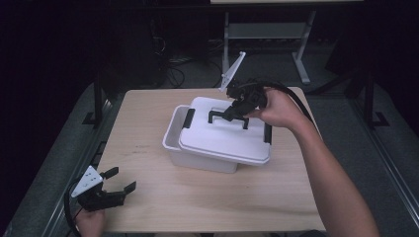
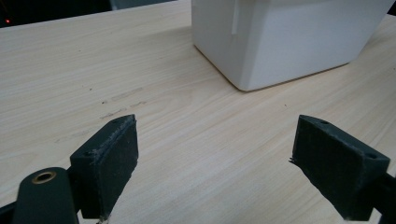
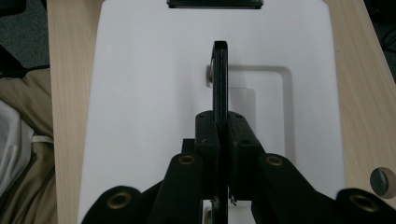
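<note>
A white plastic box (image 1: 197, 153) stands mid-table with its white lid (image 1: 222, 138) lying askew on top, shifted right so the box's left rim shows. My right gripper (image 1: 232, 117) is shut on the lid's black handle (image 1: 217, 116); in the right gripper view the raised handle (image 3: 220, 79) runs edge-on between the closed fingers (image 3: 208, 135) above the lid (image 3: 149, 93). My left gripper (image 1: 121, 180) rests open near the table's front left corner. Its two pads (image 2: 114, 154) stand wide apart with bare wood between them, and the box's wall (image 2: 289, 42) lies ahead.
The wooden table (image 1: 148, 207) has free room in front of and to the left of the box. Black latches (image 1: 189, 117) sit at the lid's ends. A metal table frame (image 1: 301, 49) and cables stand on the dark floor beyond.
</note>
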Available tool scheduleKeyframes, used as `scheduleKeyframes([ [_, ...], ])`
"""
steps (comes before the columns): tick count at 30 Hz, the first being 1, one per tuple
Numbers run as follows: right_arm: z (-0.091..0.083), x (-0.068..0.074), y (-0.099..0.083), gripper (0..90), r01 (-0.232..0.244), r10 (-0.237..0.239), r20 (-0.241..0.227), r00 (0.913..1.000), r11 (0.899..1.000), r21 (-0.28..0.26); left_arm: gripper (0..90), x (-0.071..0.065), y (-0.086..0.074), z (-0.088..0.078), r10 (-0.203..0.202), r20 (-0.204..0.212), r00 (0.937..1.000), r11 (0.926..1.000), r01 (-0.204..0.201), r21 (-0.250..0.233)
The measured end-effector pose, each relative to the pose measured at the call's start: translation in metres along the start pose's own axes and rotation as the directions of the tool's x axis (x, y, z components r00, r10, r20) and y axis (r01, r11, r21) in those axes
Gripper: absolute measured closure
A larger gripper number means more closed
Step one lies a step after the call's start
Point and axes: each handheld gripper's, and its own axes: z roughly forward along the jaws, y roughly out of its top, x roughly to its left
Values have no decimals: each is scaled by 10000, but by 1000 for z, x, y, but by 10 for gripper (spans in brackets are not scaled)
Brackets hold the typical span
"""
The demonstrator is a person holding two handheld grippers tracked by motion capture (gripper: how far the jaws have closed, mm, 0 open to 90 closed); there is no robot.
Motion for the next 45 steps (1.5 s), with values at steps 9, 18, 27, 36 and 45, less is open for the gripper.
scheduleKeyframes([
  [9, 5, -3, 13, 842, 120, -120, -41, 9999, 9999, 1, 137, 0, 0, 0, 21, 13, 10000, 10000, -21, 2],
  [18, 17, -9, 22, 842, 140, -141, -164, 9998, 9999, -32, 137, 0, 0, 1, 5, 36, 10000, 10000, -5, 6],
  [27, 34, -15, 28, 842, 95, -98, -335, 9994, 9999, -63, 137, -1, -1, 1, -9, 52, 10000, 10000, 9, -12],
  [36, 46, -18, 40, 842, 201, -197, -396, 9990, 9998, 85, 137, 1, -1, -1, -14, 50, 10000, 10000, 14, -22],
  [45, 59, -27, 42, 842, 74, -63, -415, 9991, 9996, 259, 137, 1, -1, -1, -60, 59, 10000, 9999, 61, -80],
])
